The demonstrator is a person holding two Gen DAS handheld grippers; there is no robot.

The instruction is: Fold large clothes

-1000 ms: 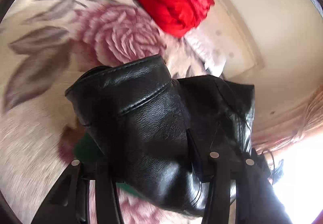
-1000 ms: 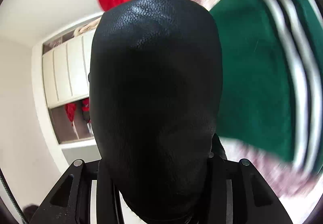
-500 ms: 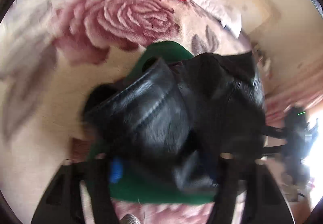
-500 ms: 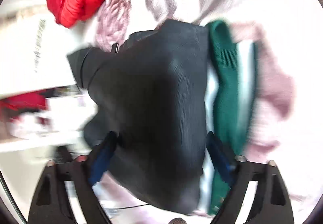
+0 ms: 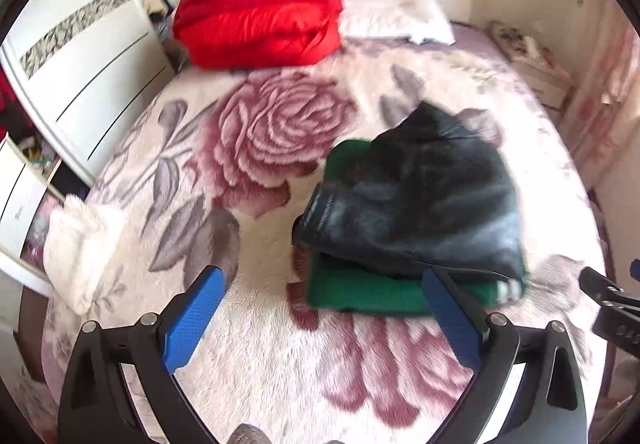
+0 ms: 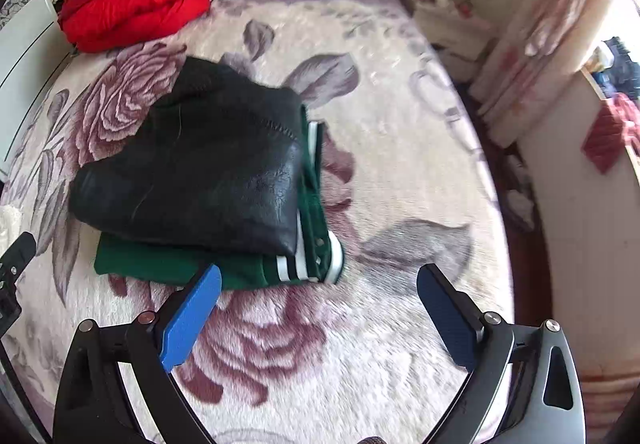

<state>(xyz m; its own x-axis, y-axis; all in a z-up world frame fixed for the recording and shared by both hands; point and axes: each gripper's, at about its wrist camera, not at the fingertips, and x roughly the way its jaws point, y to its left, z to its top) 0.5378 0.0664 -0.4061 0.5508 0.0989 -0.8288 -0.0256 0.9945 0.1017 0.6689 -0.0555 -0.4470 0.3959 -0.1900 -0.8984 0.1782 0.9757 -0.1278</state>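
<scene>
Black leather jacket, folded, lies on top of a folded green garment with white stripes at its cuff edge. Both rest as one stack on the bed cover, a plush cream fabric printed with large pink roses and grey leaves. In the left wrist view the same stack sits right of centre: black jacket above, green garment showing below and along the near edge.

Left gripper: jaws opening and wide apart, blue pads facing each other, nothing between them. The right-hand pad overlaps the near edge of the green garment in the picture; contact cannot be told. Right gripper: jaws opening and wide apart, nothing between them, held above the bed cover just in front of the stack. Part of each gripper shows at the edge of the other's view.

Red quilted bundle lies at the head of the bed, well apart from the stack, with a white pillow beside it. White cupboard stands along the left side of the bed. A white fluffy item rests at the bed's left edge.
</scene>
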